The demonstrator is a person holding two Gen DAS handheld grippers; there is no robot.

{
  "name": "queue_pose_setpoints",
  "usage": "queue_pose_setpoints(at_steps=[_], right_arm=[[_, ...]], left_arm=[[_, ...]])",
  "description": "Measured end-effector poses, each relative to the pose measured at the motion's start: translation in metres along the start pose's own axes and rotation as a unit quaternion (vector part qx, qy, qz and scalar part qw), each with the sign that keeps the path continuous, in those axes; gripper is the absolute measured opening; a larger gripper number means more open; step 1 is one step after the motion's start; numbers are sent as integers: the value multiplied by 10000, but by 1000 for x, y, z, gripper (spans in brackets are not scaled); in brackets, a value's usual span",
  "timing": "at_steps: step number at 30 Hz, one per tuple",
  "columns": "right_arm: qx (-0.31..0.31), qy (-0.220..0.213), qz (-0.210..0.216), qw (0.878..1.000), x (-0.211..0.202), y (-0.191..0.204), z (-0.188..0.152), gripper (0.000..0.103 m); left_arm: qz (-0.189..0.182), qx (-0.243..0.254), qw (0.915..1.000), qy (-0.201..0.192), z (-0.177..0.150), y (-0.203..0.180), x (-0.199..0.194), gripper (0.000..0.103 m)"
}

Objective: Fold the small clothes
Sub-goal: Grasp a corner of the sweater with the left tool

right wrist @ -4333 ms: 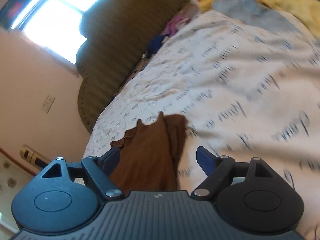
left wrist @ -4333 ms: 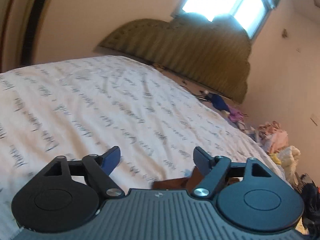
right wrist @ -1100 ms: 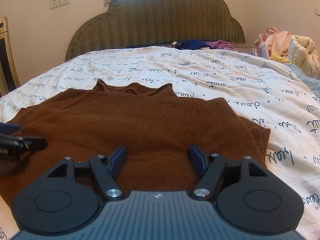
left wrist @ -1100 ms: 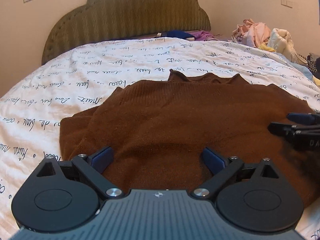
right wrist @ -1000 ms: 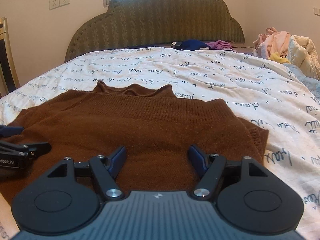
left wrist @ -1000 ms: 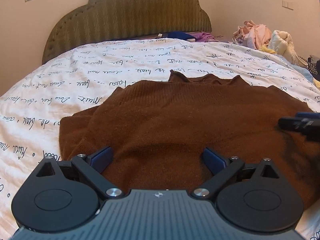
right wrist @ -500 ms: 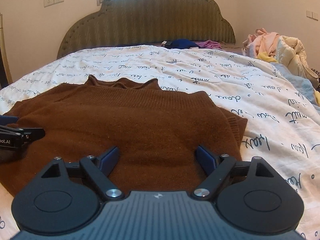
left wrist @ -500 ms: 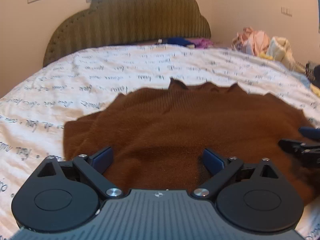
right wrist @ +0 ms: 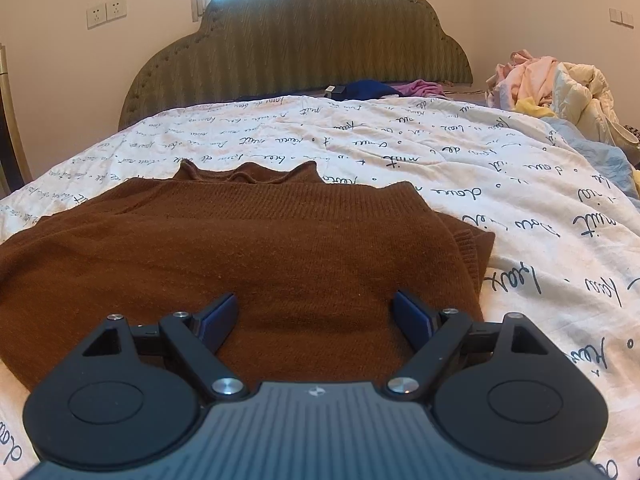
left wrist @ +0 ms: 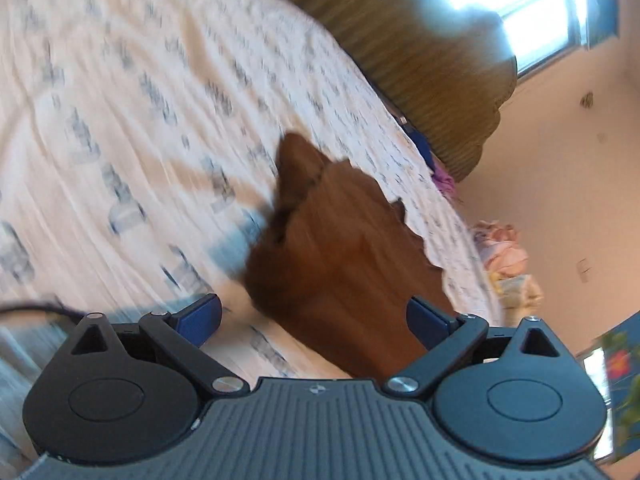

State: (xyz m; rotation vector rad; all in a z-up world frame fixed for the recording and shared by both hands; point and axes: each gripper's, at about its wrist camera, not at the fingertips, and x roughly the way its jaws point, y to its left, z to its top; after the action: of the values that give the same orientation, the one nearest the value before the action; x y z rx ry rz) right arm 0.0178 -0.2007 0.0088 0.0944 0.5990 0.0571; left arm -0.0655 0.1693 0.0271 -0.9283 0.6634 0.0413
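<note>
- Right gripper: jaws wide, just been opening, nothing gripped; brown sweater spreads flat between and beyond the fingers.
- Left gripper: spread wide, empty, sweater ahead, bedspread blurred.

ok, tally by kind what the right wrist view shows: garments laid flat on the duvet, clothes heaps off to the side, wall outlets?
Brown sweater laid flat on the duvet: 1
Heap of clothes at the right: 1
Wall outlets left of the headboard: 2
Total: 4

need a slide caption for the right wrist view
Open right claw poised over a brown sweater lying flat on a script-printed bedspread, headboard behind.
</note>
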Motion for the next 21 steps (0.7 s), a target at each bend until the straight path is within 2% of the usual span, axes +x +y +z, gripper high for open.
queue_pose_setpoints(at_steps=[4, 6, 7, 9, 10, 11, 13, 18, 21], right_arm=[[29, -13, 28, 10000, -1, -1, 0, 86], [56, -21, 52, 10000, -2, -2, 0, 86], [75, -27, 63, 9999, -2, -2, -1, 86], [102, -34, 83, 9999, -2, -3, -1, 86], [109, -36, 90, 9999, -2, -3, -1, 86], [114, -37, 94, 9999, -2, -3, -1, 86], [119, -37, 99, 9999, -2, -4, -1, 86], [115, -36, 97, 9999, -2, -4, -1, 86], [93, -29, 81, 9999, -1, -3, -1, 86]], left_arm=[[8, -38, 10000, -17, 3, -10, 24, 96], [271, -305, 9991, -139, 9, -9, 35, 92], [332, -433, 9982, -250, 12, -10, 37, 86], [537, -593, 9956, -477, 16, -10, 39, 56], [605, -616, 9953, -429, 19, -10, 43, 23], [651, -703, 9948, -349, 21, -6, 47, 19], [625, -878, 9938, -263, 22, 1, 52, 19], [439, -956, 9938, -349, 21, 12, 52, 22], [413, -937, 9940, -386, 22, 9, 46, 15]])
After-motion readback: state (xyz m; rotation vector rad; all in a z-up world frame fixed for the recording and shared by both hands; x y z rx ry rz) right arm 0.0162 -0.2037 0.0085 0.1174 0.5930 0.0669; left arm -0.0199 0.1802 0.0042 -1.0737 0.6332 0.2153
